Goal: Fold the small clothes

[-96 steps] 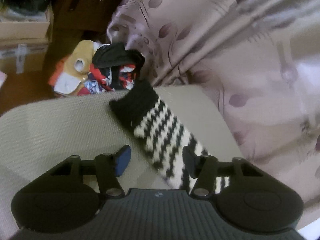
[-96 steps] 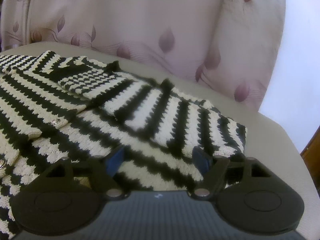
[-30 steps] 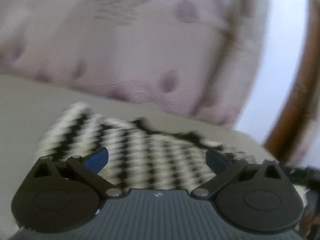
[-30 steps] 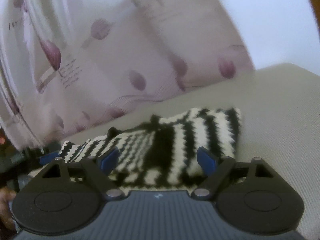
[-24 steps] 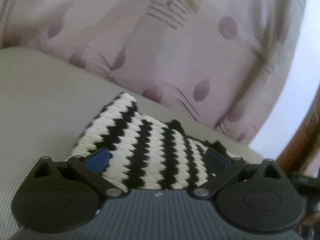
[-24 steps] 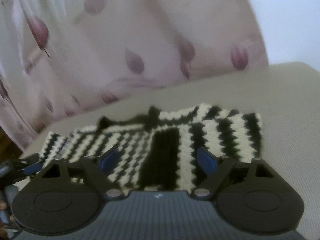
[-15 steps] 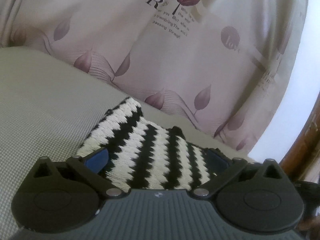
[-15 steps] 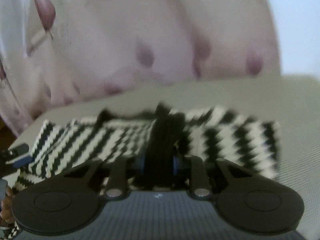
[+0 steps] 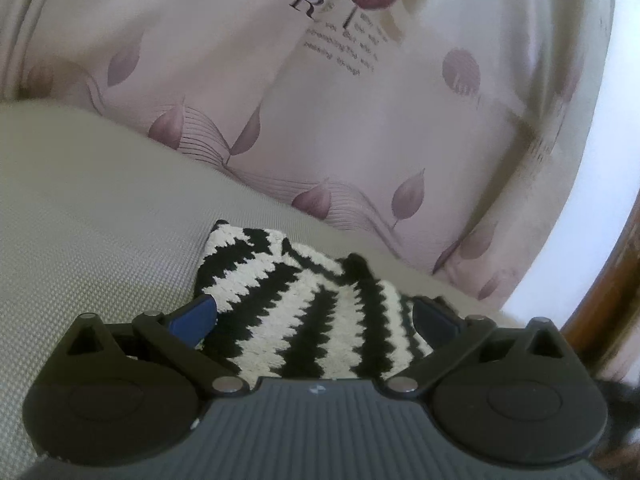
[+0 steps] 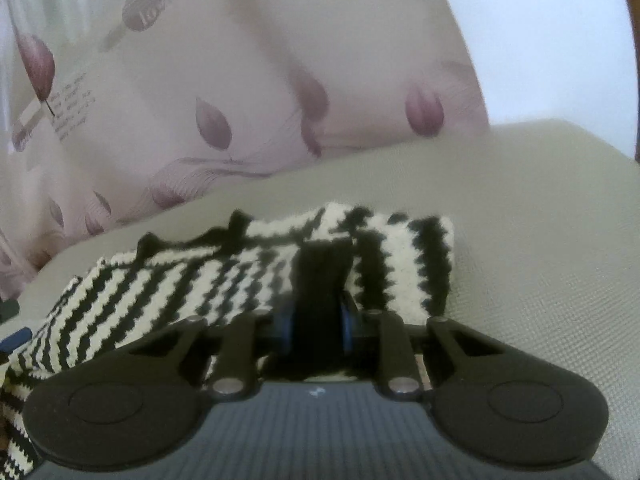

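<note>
Scene: black/white zigzag knit (image 9: 304, 308) lies folded on the grey-beige woven surface (image 9: 92, 216). A pink curtain (image 9: 320, 120) w/ leaf print and small lettering hangs just behind the surface's far edge.

L tool (image 9: 314, 314): jaws wide. Blue pads sit at either side of the knit's near end; the L pad (image 9: 196, 314) is at the knit's L edge, the R pad over its R part. Knit lies between the pads, not pinched. Pad-to-fabric contact: cannot tell. Knit's far L corner is square, flat on the surface.

R tool (image 10: 318, 322): jaws narrow, having just closed, clamped on a black band of the knit (image 10: 256, 276). The band bunches up between the pads; blue pad edges show at both sides of it. The knit spreads to the L of the tool in diagonal stripes toward the frame's lower L corner; to the R a short striped section ends in a squared corner on the surface.

R-wrist view, far L edge: a small dark-blue part, partly cut off; ID uncertain.

Both views: slight blur on curtain and knit edges.
</note>
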Tool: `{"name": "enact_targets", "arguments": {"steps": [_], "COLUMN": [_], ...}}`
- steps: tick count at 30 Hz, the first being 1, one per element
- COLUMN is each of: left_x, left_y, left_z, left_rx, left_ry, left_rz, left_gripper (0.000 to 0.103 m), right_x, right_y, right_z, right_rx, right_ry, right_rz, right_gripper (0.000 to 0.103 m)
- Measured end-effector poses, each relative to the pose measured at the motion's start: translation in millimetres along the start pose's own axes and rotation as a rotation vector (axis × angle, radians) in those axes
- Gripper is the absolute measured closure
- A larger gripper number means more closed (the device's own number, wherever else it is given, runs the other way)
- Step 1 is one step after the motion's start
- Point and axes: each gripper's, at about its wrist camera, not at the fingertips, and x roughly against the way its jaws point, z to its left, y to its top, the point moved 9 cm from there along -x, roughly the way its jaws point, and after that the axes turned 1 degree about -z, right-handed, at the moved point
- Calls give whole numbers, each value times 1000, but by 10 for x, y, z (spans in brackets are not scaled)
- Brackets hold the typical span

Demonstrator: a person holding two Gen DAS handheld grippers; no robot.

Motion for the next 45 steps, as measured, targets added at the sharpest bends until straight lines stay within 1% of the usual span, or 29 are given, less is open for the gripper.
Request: {"name": "enact_targets", "arguments": {"steps": [2,4,6,8,11,12,14,15,17,18,19,20,23,24,25,27,28,29,30,31,33,34,35,37,38,39,41,43,45], "left_x": [-85,-99,-96,-78,58,106,161,147,81,4,-72,-122,-282,-342,-399,-519,-581,-636,-625,-600,-464,-351,-232,35,151,256,392,457,465], "left_y": [-46,-57,-65,-63,27,94,270,339,442,466,485,502,515,504,467,356,281,212,222,248,335,384,413,407,369,319,180,-14,-160], "left_z": [-2,18,43,63,126,174,326,386,490,533,562,586,530,477,408,309,301,324,347,396,511,562,591,570,519,452,325,241,158], "left_rx": [-26,-23,-17,-5,30,35,4,-26,-75,-88,-90,-85,-118,-147,-183,-267,-312,-344,-355,-346,-316,-291,-261,-209,-220,-262,-414,-607,-721], "left_ry": [49,69,80,76,73,93,193,219,248,237,212,194,140,116,92,82,102,134,151,184,261,281,281,214,186,171,167,196,193], "left_rz": [49,52,54,48,-18,-38,-54,-41,5,57,105,124,174,190,212,251,282,311,282,268,215,183,163,167,178,184,189,191,187], "left_gripper": [2,2,1,1,1,1,4,6,14,15,20,22,22,22,22,33,53,57,57,60,71,72,72,72,71,67,42,34,33], "right_x": [70,141,121,104,300,352,410,442,456,436,422,403,293,254,215,189,205,213,213,211,215,223,224,221,218,217,220,235,249], "right_y": [87,113,53,-21,33,69,126,141,161,163,152,131,6,-55,-101,-145,-136,-144,-153,-166,-162,-157,-158,-163,-163,-163,-162,-158,-154], "right_z": [-47,-179,-285,-332,-356,-328,-229,-164,-45,10,62,114,229,238,240,262,287,299,302,301,306,306,304,301,300,299,292,278,256], "right_rx": [6,-3,-28,-51,-99,-94,-49,-23,-3,2,10,24,51,36,20,22,35,39,40,39,37,34,31,28,27,24,17,7,-10], "right_ry": [-50,-109,-108,-78,-62,-60,-49,-36,0,19,32,33,37,45,47,48,47,51,55,56,67,73,77,80,82,83,85,90,97], "right_rz": [-46,-50,-8,16,-55,-72,-73,-73,-68,-61,-57,-54,-34,-19,-5,4,-4,-4,-2,1,-6,-13,-15,-16,-17,-18,-21,-29,-36], "right_gripper": [82,91,91,91,90,90,90,90,89,89,87,86,75,68,58,48,47,45,38,35,35,34,32,30,30,30,29,29,25]}}
